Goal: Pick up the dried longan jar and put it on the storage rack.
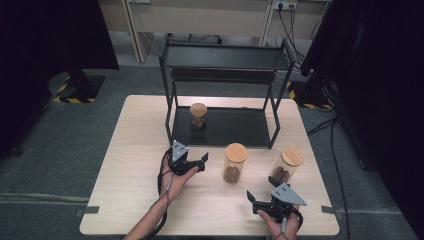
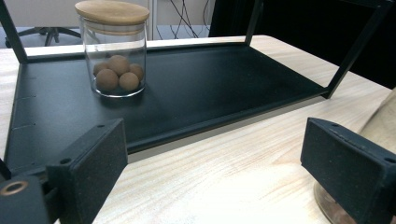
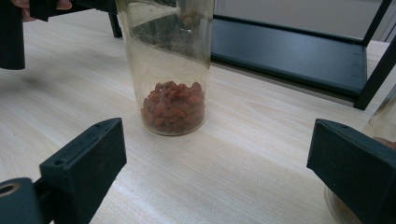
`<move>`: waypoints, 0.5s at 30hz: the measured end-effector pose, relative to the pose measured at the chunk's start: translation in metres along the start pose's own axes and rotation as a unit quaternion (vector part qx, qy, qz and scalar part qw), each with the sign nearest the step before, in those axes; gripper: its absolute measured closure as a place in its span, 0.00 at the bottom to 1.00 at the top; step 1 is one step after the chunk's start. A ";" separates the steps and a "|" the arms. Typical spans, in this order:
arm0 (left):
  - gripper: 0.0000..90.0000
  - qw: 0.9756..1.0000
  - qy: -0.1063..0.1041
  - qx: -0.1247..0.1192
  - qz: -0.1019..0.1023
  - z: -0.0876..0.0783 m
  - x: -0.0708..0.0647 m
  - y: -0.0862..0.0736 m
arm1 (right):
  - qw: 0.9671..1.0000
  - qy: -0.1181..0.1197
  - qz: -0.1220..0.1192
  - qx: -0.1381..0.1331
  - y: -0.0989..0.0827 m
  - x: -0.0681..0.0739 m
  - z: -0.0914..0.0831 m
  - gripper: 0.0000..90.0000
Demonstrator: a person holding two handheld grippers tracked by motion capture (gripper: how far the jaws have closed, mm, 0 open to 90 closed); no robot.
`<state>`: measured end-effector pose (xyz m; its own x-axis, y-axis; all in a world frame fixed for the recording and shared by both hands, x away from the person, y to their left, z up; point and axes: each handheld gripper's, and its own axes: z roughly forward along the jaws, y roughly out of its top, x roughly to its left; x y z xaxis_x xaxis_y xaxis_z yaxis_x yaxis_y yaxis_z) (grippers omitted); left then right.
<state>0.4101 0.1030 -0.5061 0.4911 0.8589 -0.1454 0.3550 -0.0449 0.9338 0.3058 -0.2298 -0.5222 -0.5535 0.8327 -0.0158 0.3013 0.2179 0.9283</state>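
Near the table's front edge, the right gripper [image 1: 260,192] gapes empty toward the middle jar [image 1: 234,162] of reddish bits; the left gripper [image 1: 197,162], also spread and empty, faces the rack [image 1: 260,137], likely having shelved the ball jar [image 1: 198,115]. No writing is legible.

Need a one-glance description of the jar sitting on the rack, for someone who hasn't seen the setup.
Find the black two-tier rack at the far side of the wooden table. On its bottom shelf, toward the left, stands a short glass jar with a wooden lid. Unlike the two taller jars out on the bare tabletop, it is the short one and holds a few round brown balls.
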 end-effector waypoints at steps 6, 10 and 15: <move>0.07 1.000 -0.006 0.002 -0.001 -0.002 -0.002 -0.001 | 1.000 0.000 0.000 0.000 0.000 0.000 0.000 0.05; 0.07 1.000 -0.008 0.004 0.002 -0.003 -0.005 -0.003 | 1.000 0.000 0.000 0.000 0.000 0.000 0.000 0.05; 0.07 1.000 -0.010 0.007 0.006 -0.004 -0.006 -0.006 | 1.000 0.000 0.000 0.000 0.000 0.000 0.000 0.05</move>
<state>0.4015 0.0999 -0.5094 0.5109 0.8480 -0.1408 0.3605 -0.0626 0.9307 0.3057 -0.2297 -0.5222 -0.5536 0.8326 -0.0167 0.3006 0.2185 0.9284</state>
